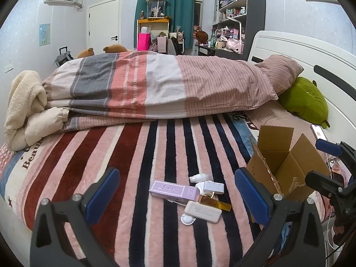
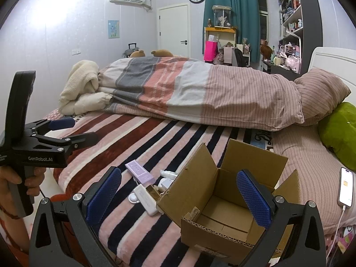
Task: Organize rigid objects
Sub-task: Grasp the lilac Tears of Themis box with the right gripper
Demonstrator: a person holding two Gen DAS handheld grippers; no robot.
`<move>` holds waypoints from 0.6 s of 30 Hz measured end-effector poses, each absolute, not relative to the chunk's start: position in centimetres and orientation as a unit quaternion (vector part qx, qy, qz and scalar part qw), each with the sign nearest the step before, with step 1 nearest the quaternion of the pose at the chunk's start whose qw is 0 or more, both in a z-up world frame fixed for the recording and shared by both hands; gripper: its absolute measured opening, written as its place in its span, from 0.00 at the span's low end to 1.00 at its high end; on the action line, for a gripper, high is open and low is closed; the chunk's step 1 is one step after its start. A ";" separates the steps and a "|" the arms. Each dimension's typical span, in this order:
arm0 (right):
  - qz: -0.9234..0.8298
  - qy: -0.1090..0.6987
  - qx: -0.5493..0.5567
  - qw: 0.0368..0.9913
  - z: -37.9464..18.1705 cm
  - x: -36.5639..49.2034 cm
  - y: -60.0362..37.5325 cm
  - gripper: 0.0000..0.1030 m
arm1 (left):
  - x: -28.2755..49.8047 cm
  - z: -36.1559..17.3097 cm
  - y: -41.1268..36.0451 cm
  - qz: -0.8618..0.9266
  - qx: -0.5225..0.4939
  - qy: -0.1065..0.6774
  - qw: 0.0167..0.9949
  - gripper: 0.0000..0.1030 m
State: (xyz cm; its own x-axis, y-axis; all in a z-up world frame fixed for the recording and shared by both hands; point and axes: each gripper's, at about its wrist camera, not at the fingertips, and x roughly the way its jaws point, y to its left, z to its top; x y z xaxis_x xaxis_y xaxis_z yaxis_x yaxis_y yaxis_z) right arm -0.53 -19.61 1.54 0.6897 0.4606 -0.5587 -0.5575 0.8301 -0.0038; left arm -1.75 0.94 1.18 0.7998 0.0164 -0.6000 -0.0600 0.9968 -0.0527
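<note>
Left claw (image 1: 176, 197): jaws wide apart, empty, hovering above the little pile on the striped bed blanket (image 1: 142, 151).
Right claw (image 2: 178, 197): jaws apart too, holding nothing, poised over the open cardboard box (image 2: 213, 213).
Pile: purple carton (image 1: 172, 191), white case (image 1: 203, 211), small white bottle (image 1: 199, 177), white adapter (image 1: 211, 187) and amber piece (image 1: 214, 202), all touching, just left of the box.
Box: empty, flaps up, sitting on soft bedding.
Risk, tangle: a thin white cable runs through the pile; lifting one item could drag its neighbours.
Risk, box: the near-left flap leans over the pile and may catch a carried item or tip the box.
Risk, phone (image 2: 346, 187): lies right of the box, charging; a wide swing might clip it.
</note>
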 end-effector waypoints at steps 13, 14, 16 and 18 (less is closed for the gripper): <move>0.316 0.262 -0.131 0.903 1.5 -1.5 -14.2 0.79 | -1.5 -0.5 5.3 0.021 -0.060 0.316 0.947 1.00; 0.325 0.261 -0.142 0.898 1.5 -1.3 -12.9 0.75 | -1.4 -0.8 6.1 0.024 -0.062 0.317 0.946 1.00; 0.345 0.270 -0.158 0.885 1.0 -0.9 -10.5 0.65 | -1.3 -1.8 8.0 0.027 -0.070 0.323 0.944 1.00; 0.370 0.294 -0.172 0.864 -0.3 -0.1 -7.6 0.59 | -1.0 -3.0 10.0 0.034 -0.082 0.333 0.939 1.00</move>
State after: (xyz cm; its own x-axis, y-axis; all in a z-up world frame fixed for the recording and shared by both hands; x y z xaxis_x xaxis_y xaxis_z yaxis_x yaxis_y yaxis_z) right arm -0.11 -7.57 -0.30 0.5526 0.5388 -0.6359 -0.7416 0.6660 -0.0802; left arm -1.02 10.03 -3.00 0.7754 0.0088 -0.6315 -0.1179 0.9844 -0.1310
